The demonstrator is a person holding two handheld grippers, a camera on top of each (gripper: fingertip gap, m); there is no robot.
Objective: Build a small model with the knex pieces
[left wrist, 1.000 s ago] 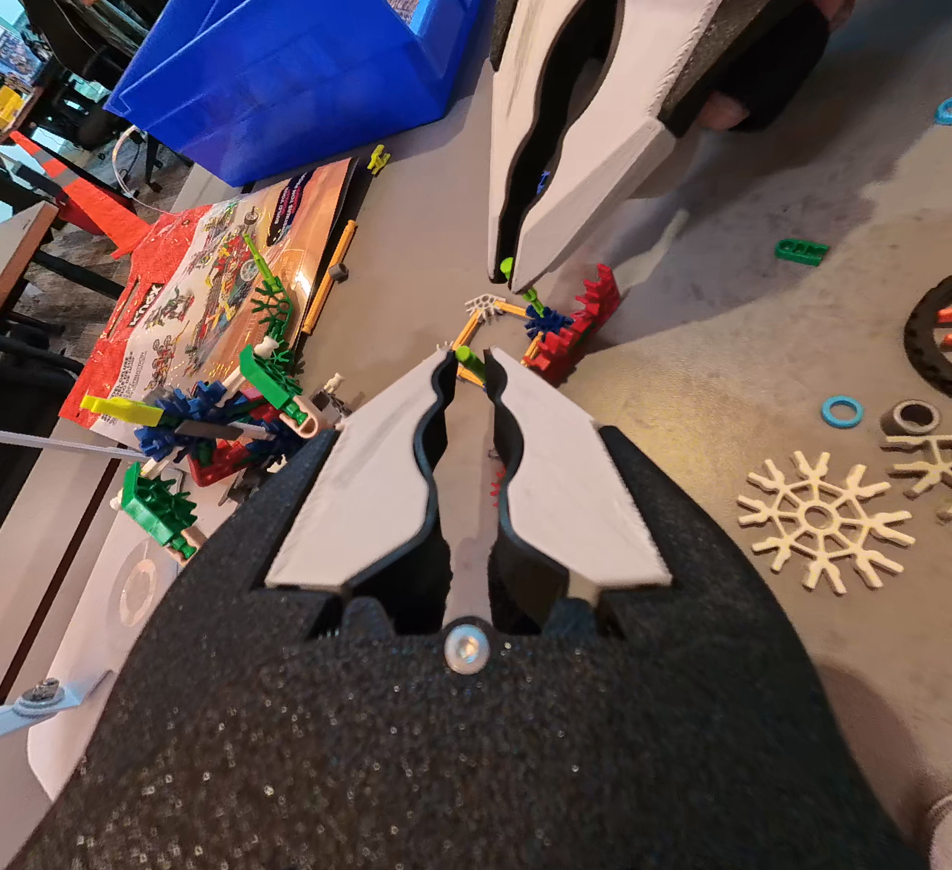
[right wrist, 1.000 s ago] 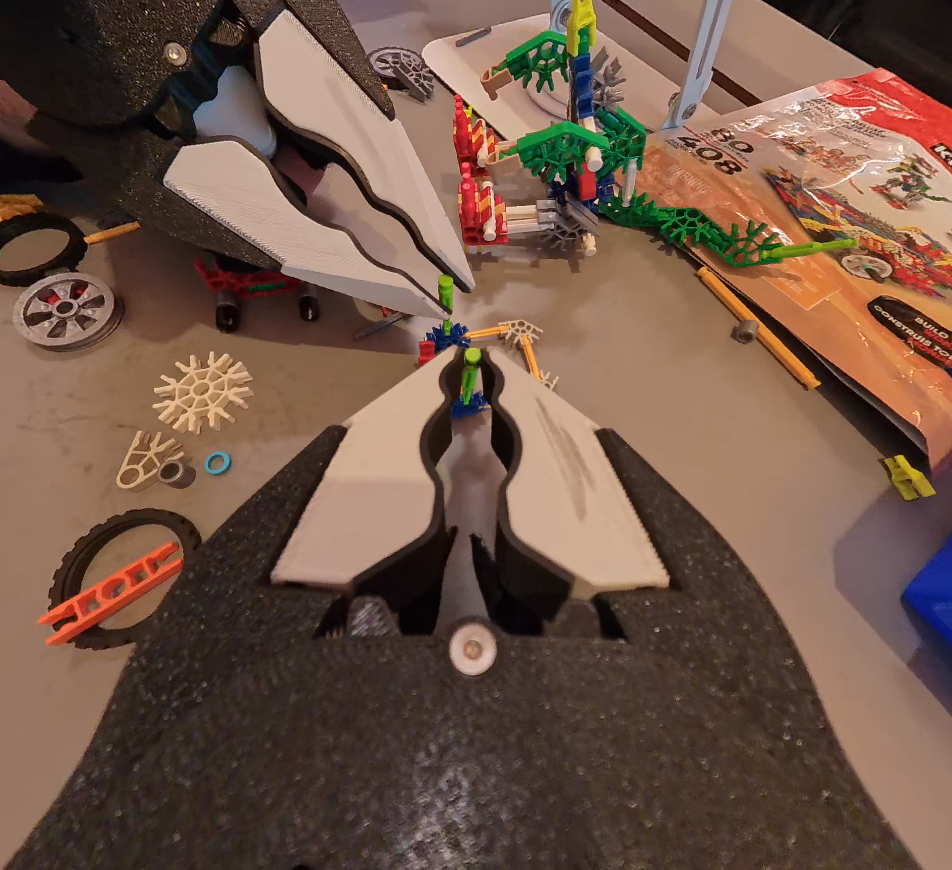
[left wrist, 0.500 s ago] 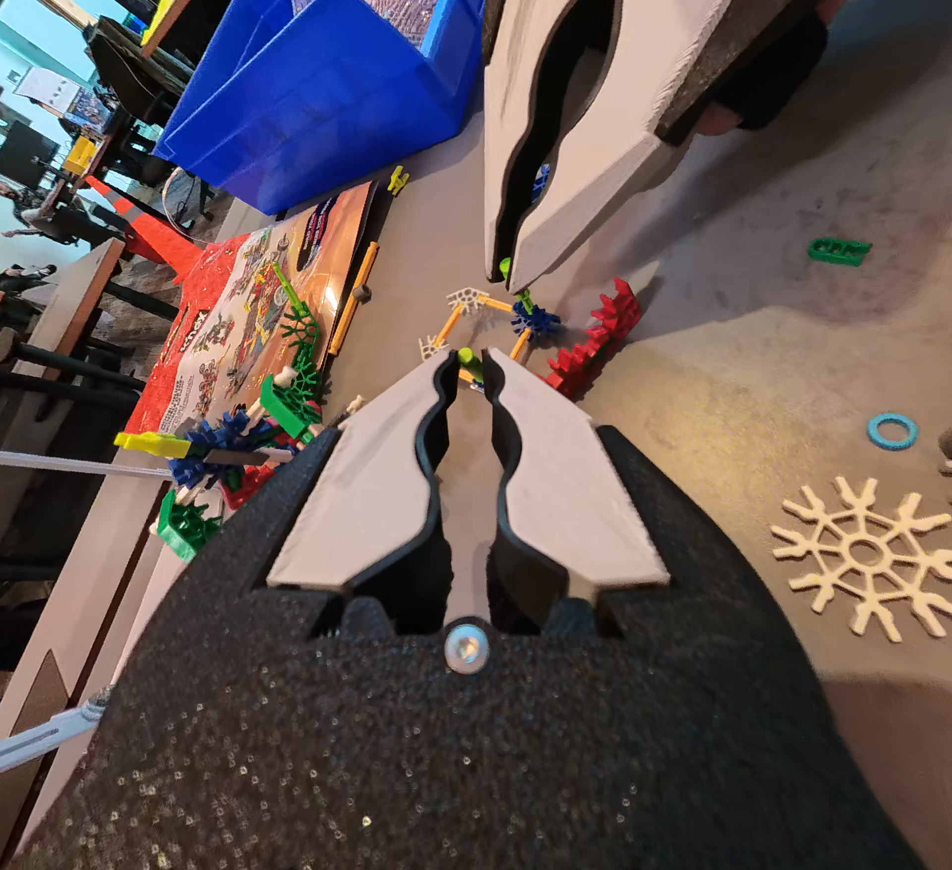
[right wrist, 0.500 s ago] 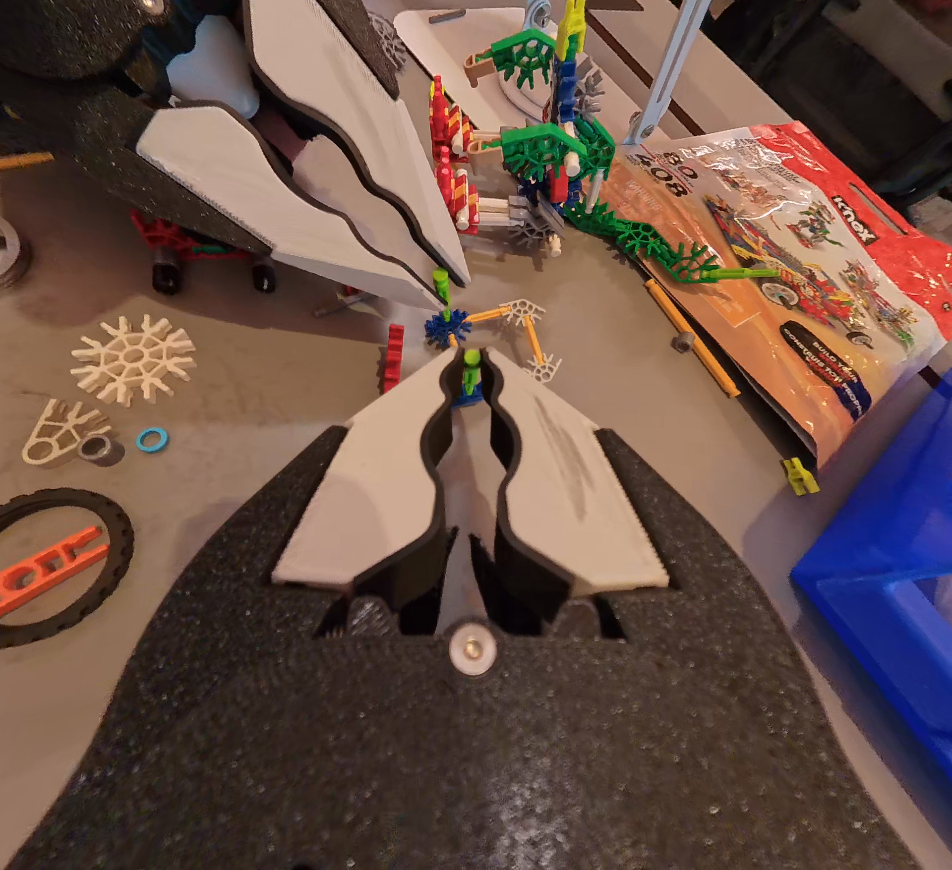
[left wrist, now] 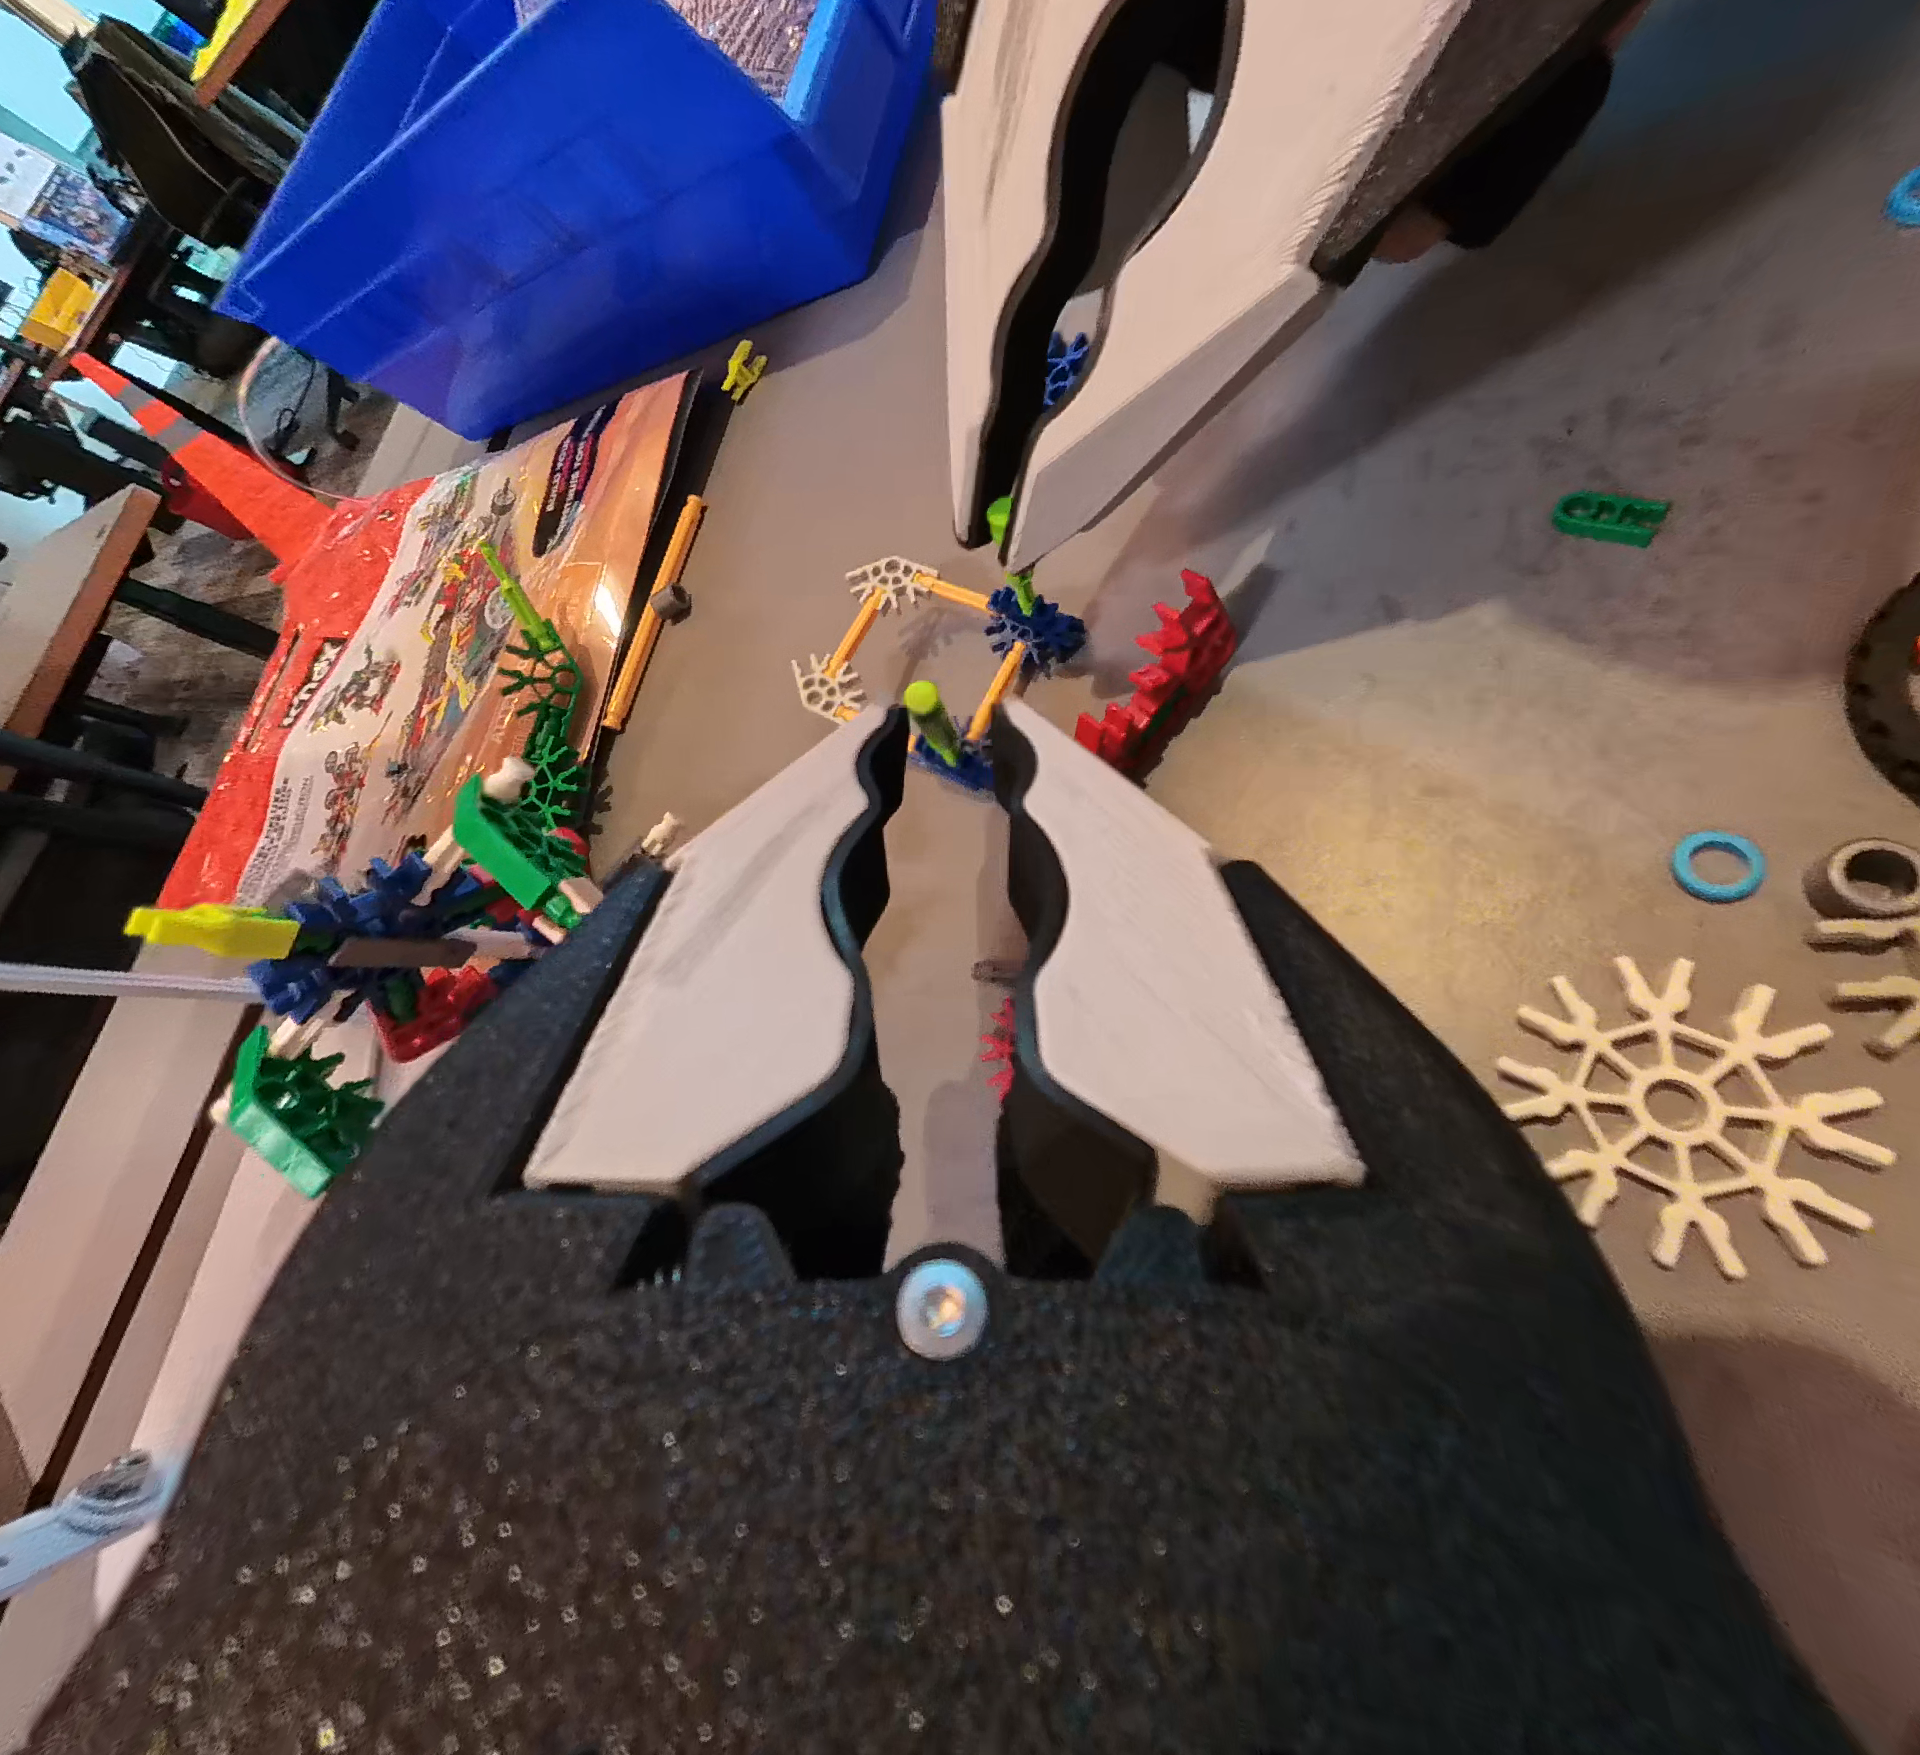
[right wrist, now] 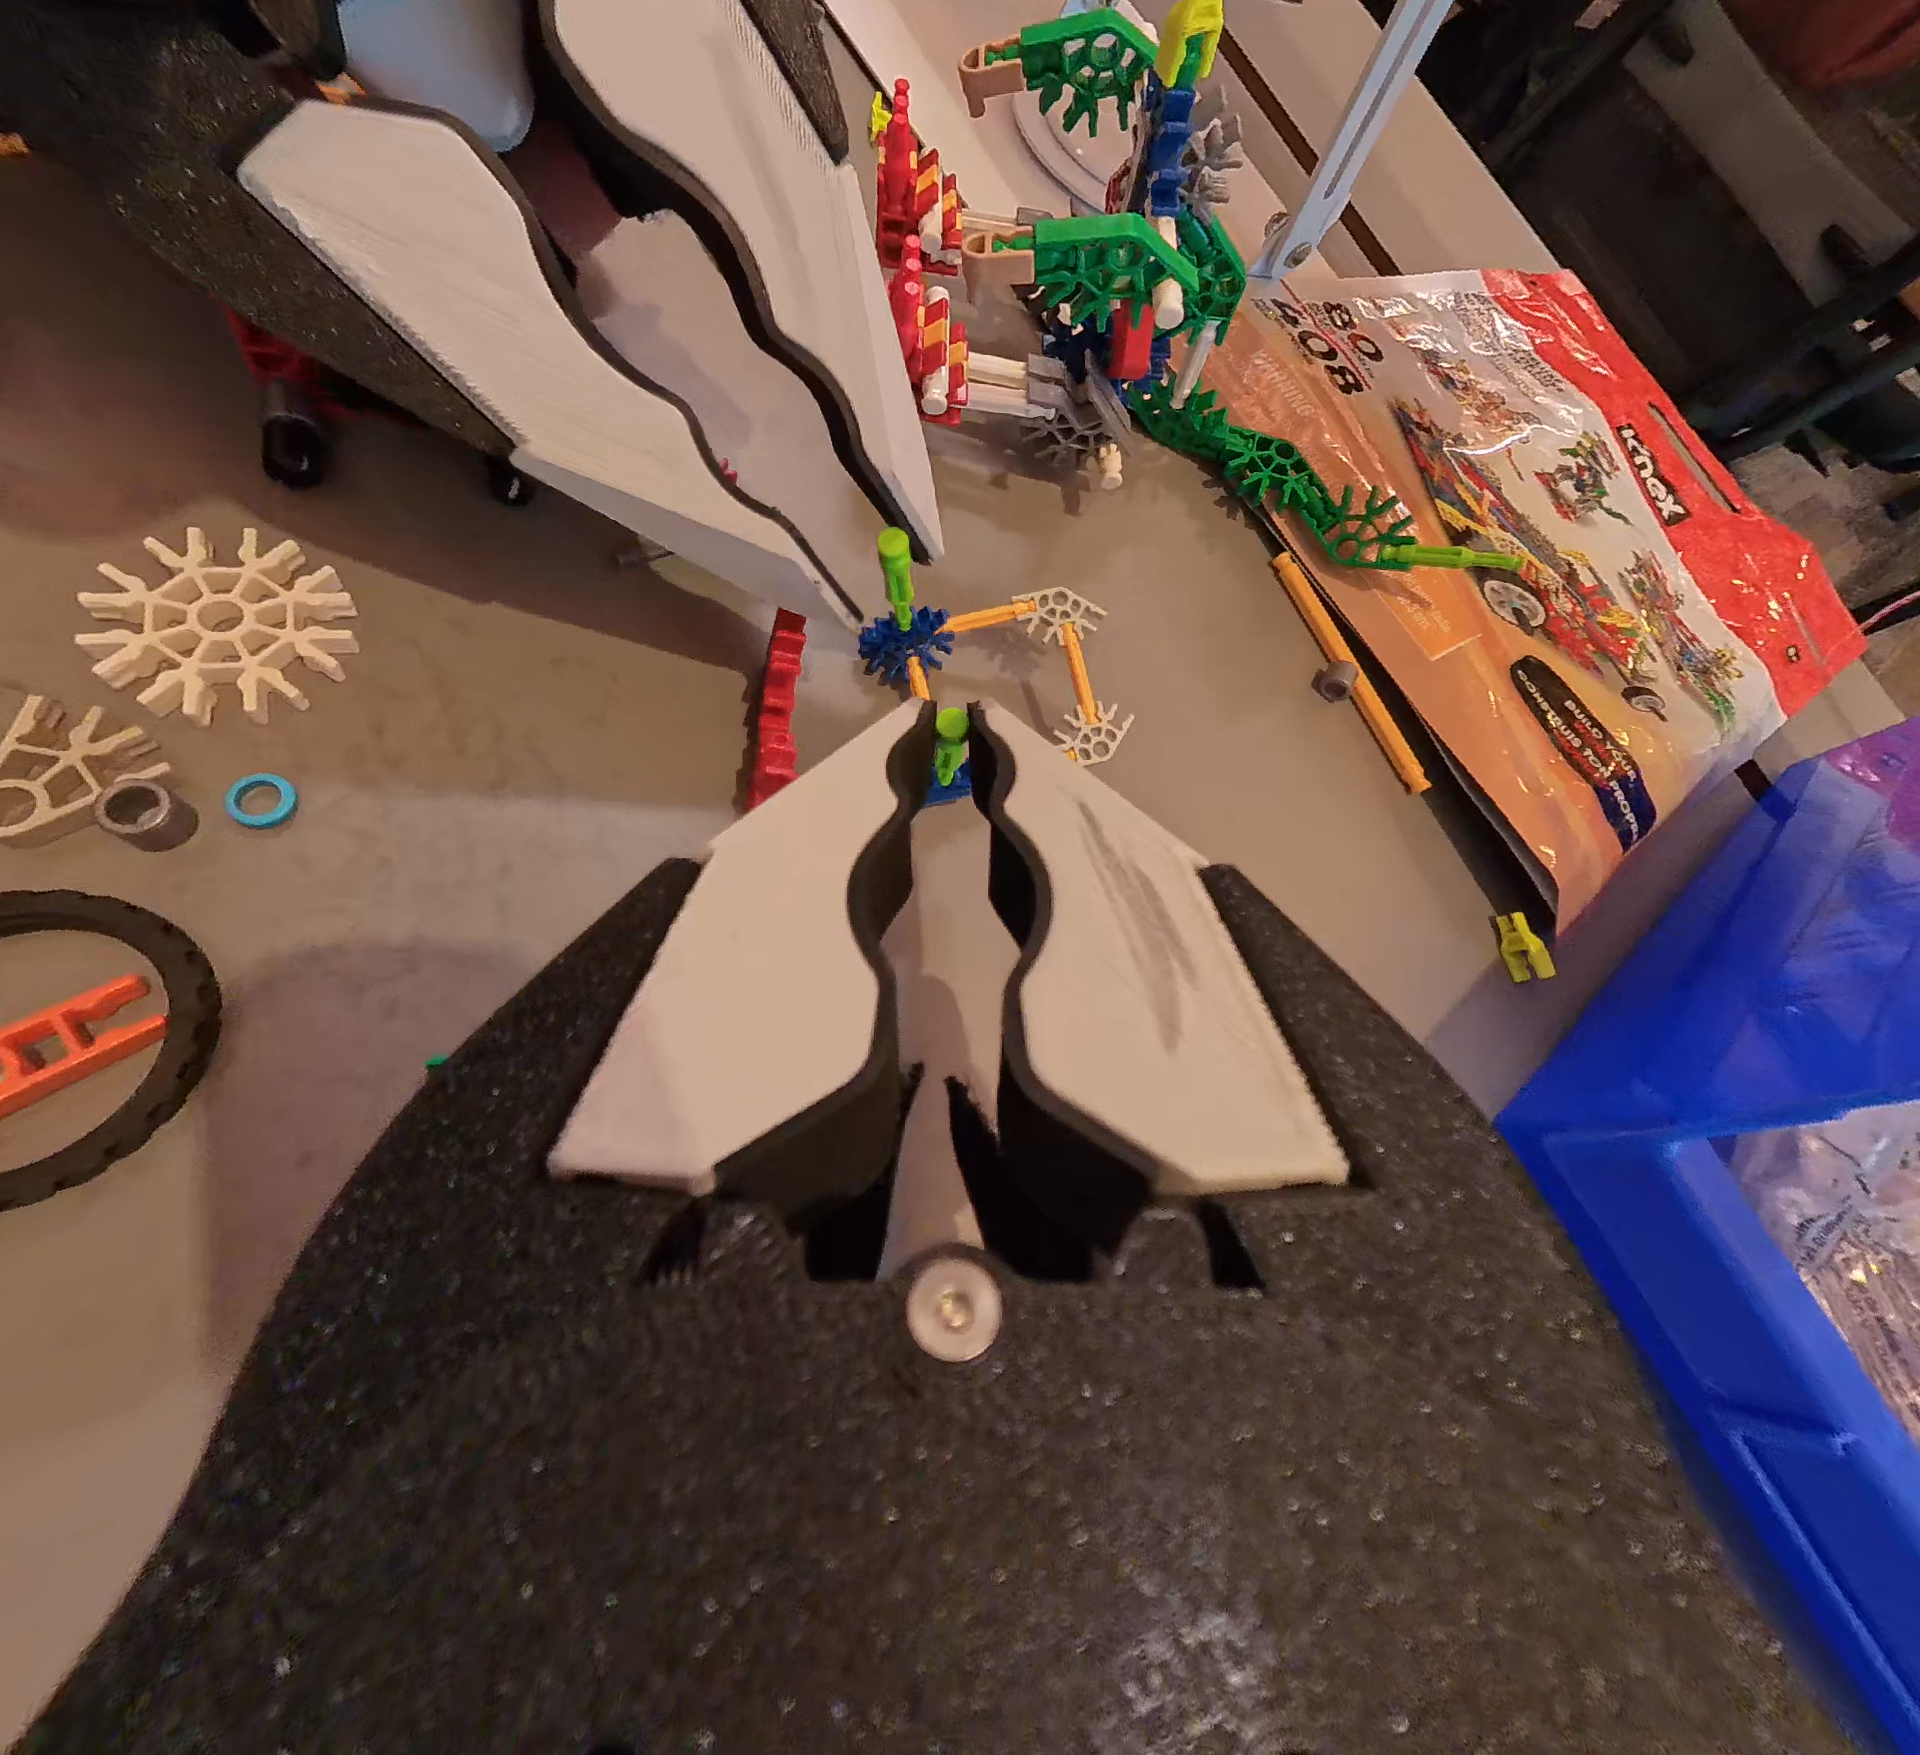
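Observation:
A small square frame of orange rods [right wrist: 1075, 666], two white connectors [left wrist: 888, 578] and two blue connectors lies on the grey table [left wrist: 1403, 749]. A lime green rod stands on each blue connector. My left gripper [left wrist: 948, 718] has its jaws slightly parted around one green rod [left wrist: 928, 726] on the near blue connector [left wrist: 961, 762]. It also shows in the right wrist view [right wrist: 899, 585]. My right gripper [right wrist: 948, 713] is shut on the other green rod [right wrist: 951, 737]. It also shows in the left wrist view [left wrist: 995, 547], above the far blue connector [left wrist: 1031, 630].
A red toothed piece [left wrist: 1158, 677] lies beside the frame. A blue bin [left wrist: 582, 178], a toy package bag [right wrist: 1558, 510] and a green, blue and red model [right wrist: 1112, 251] stand behind. A cream snowflake connector [left wrist: 1683, 1108], a blue ring [left wrist: 1716, 864] and a black tyre [right wrist: 156, 1061] lie nearby. My left and right fingertips are right by each other.
My left gripper's jaws have parted a little around its green rod. My right gripper stays clamped on its rod. Both cameras have shifted slightly.

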